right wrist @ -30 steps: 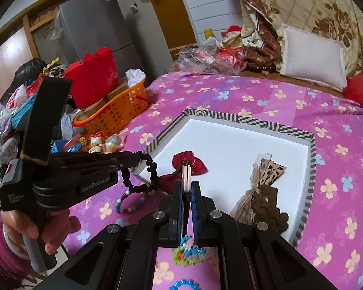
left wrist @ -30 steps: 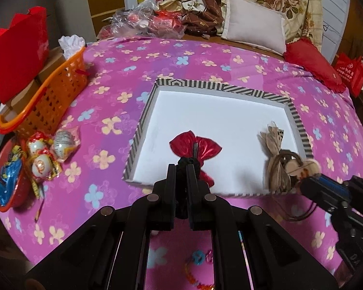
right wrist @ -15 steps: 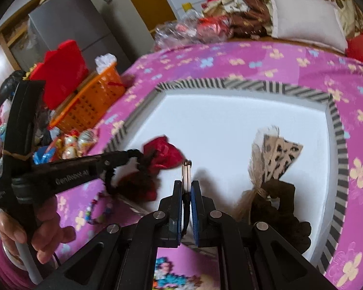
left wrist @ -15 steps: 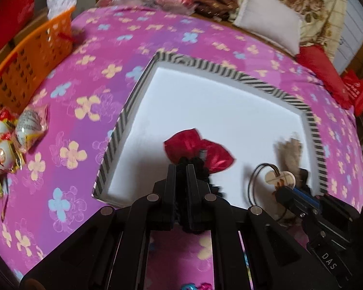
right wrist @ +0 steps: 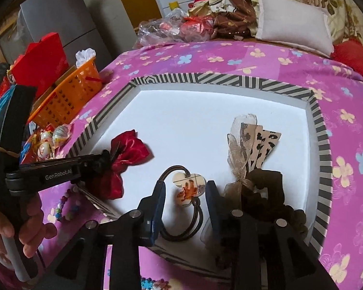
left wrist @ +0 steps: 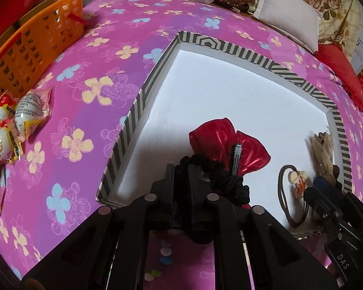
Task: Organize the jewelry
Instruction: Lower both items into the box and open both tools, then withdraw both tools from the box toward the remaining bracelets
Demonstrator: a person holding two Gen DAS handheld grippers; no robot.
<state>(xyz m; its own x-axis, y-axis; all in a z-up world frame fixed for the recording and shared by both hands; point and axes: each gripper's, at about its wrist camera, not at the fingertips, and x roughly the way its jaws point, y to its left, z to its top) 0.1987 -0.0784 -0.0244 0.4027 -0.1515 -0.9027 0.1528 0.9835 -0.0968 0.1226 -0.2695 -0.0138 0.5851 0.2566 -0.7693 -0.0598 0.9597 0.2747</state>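
- The shallow white tray with a black-and-white striped rim [right wrist: 319, 130] fills the middle of both views and already holds several pieces, so the sorting looks well under way.
- The right gripper [right wrist: 185, 193], lower centre of its view, has jaws opening; the brown elastic hair tie with a glossy flower-shaped charm [right wrist: 188, 186] lies on the tray floor between the pads, apparently untouched.
- The left gripper [left wrist: 181, 181], lower centre of its view, is also opening, a fuzzy black scrunchie [left wrist: 230, 181] bunched at its tips beside the shiny red satin bow clip [left wrist: 215, 133].
- At the tray's right sits a leopard-print ribbon bow with sheer organza [right wrist: 254, 142] over a knobbly dark brown scrunchie [right wrist: 266, 193].
- Still outside, lower left of the right view: a pastel bead bracelet [right wrist: 67, 207] on the pink flowered cloth [right wrist: 230, 58].
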